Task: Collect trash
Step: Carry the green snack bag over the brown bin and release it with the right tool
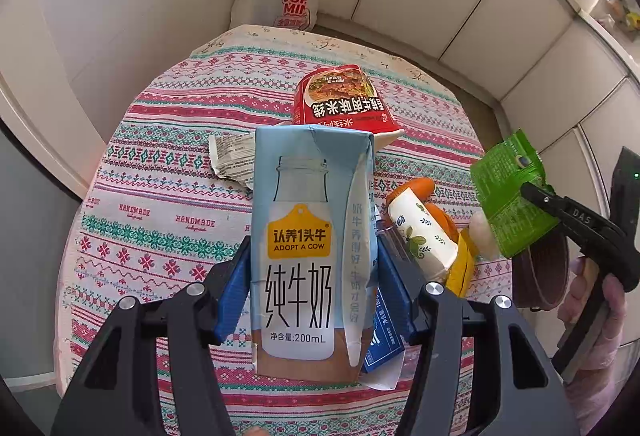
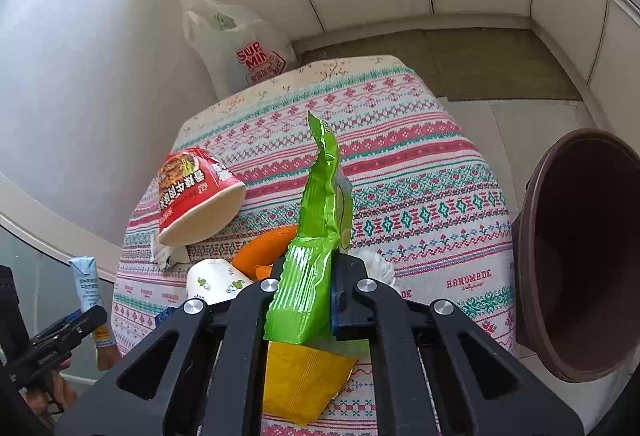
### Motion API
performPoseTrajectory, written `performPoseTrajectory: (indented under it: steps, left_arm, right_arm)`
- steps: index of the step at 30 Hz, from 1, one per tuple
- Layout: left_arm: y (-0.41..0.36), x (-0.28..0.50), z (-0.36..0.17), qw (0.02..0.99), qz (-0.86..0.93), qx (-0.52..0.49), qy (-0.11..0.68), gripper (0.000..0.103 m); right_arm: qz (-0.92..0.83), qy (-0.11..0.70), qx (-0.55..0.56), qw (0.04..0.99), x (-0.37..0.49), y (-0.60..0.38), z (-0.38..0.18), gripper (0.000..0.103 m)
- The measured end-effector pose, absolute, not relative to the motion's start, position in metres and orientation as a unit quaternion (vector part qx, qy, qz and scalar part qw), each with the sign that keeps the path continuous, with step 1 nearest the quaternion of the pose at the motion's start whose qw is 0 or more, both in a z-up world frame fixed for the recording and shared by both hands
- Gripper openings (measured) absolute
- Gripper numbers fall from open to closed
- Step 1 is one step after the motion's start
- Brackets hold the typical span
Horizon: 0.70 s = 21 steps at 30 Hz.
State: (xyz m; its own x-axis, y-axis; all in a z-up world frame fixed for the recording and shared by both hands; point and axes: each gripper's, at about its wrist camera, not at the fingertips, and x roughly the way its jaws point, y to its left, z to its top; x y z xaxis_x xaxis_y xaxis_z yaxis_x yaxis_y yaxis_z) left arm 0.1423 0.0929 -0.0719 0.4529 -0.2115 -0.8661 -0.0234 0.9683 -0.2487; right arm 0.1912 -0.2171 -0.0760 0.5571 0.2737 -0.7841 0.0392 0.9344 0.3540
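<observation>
My left gripper (image 1: 312,248) is shut on an upright light-blue milk carton (image 1: 304,256), its blue pads pressing on both sides; the right wrist view shows that carton (image 2: 86,280) at the far left. My right gripper (image 2: 316,268) is shut on a crinkled green snack wrapper (image 2: 320,220), which stands up between the fingers; in the left wrist view the same wrapper (image 1: 508,191) hangs at the right, above a brown bin (image 1: 540,276).
On the patterned tablecloth (image 2: 420,195) lie a tipped red noodle cup (image 2: 196,191), a paper cup (image 2: 216,280), an orange item (image 2: 264,248), a yellow wrapper (image 2: 304,376), a white tissue (image 2: 376,264) and a grey wrapper (image 1: 232,159). The brown bin (image 2: 580,256) stands beside the table's right edge. A white plastic bag (image 2: 236,47) sits beyond the far edge.
</observation>
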Motion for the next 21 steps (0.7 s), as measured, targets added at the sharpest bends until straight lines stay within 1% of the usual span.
performPoseTrajectory:
  steps: [7,12,17,21]
  left_arm:
    - [0.081,0.14,-0.069,0.85,-0.066,-0.112,0.511,0.058]
    - [0.071,0.138,-0.069,0.852,-0.071,-0.11,0.507,0.058]
    - [0.059,0.135,-0.067,0.855,-0.08,-0.103,0.503,0.058]
    - [0.047,0.134,-0.067,0.856,-0.086,-0.097,0.5,0.058]
  right_arm:
    - [0.053,0.388,0.162,0.906,0.152,-0.246,-0.017,0.006]
    - [-0.012,0.338,0.151,0.929,0.125,-0.294,0.012,0.006]
    - [-0.065,0.343,0.172,0.921,0.118,-0.345,0.001,0.007]
    - [-0.11,0.367,0.187,0.905,0.118,-0.37,-0.025,0.014]
